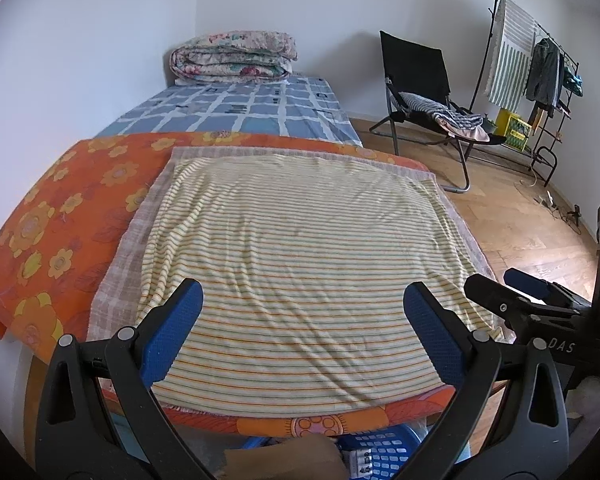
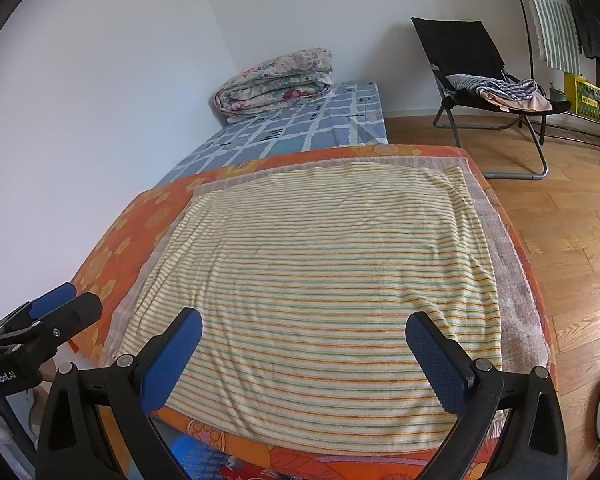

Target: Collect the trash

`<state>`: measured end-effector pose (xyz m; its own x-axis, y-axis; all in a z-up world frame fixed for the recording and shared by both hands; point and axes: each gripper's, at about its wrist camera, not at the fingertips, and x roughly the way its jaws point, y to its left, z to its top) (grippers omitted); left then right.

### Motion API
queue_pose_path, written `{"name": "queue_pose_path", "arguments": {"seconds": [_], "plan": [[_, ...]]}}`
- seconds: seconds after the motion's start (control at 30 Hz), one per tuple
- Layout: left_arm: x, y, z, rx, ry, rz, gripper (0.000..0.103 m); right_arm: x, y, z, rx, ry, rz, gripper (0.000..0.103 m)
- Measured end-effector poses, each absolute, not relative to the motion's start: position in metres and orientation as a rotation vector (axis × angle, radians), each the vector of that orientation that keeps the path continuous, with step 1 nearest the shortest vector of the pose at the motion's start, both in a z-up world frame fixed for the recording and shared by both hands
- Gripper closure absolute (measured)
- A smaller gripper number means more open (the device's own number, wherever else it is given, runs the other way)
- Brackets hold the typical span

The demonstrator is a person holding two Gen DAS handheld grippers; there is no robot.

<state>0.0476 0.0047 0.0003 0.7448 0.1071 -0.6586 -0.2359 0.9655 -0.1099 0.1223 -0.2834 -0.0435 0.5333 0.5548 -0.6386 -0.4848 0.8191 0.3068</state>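
Note:
My left gripper [image 1: 303, 300] is open and empty, held above the near part of a striped yellow towel [image 1: 300, 260] spread over an orange flowered cloth [image 1: 52, 216] on a table. My right gripper [image 2: 303, 330] is open and empty over the same towel [image 2: 320, 272]. The right gripper shows at the right edge of the left wrist view [image 1: 512, 292], and the left gripper at the left edge of the right wrist view [image 2: 56, 312]. No trash lies on the towel. A blue basket [image 1: 380, 452] with a brown paper piece [image 1: 284, 458] sits under the table's near edge.
A bed with a blue checked sheet [image 1: 252, 108] and a folded floral quilt [image 1: 236, 54] lies beyond the table by the wall. A black folding chair [image 1: 424, 92] with clothes and a clothes rack [image 1: 540, 76] stand on the wooden floor [image 2: 572, 240] at right.

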Motion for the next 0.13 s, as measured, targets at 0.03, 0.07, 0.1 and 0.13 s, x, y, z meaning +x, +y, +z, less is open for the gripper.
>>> {"name": "queue_pose_path", "arguments": {"seconds": [0.03, 0.07, 0.1, 0.13], "plan": [[0.0470, 0.0031, 0.0013, -0.182, 0.700, 0.193, 0.001, 0.1218, -0.2828, -0.0440, 0.094, 0.797, 0.620, 0.000], [0.0461, 0.0035, 0.0019, -0.171, 0.692, 0.200, 0.001, 0.1216, -0.2828, -0.0439, 0.094, 0.798, 0.620, 0.000], [0.0457, 0.0018, 0.0023, -0.168, 0.690, 0.200, 0.001, 0.1214, -0.2832, -0.0443, 0.093, 0.799, 0.621, 0.000], [0.0458, 0.0021, 0.0021, -0.168, 0.692, 0.198, 0.001, 0.1209, -0.2825, -0.0445, 0.090, 0.801, 0.621, 0.000]]}}
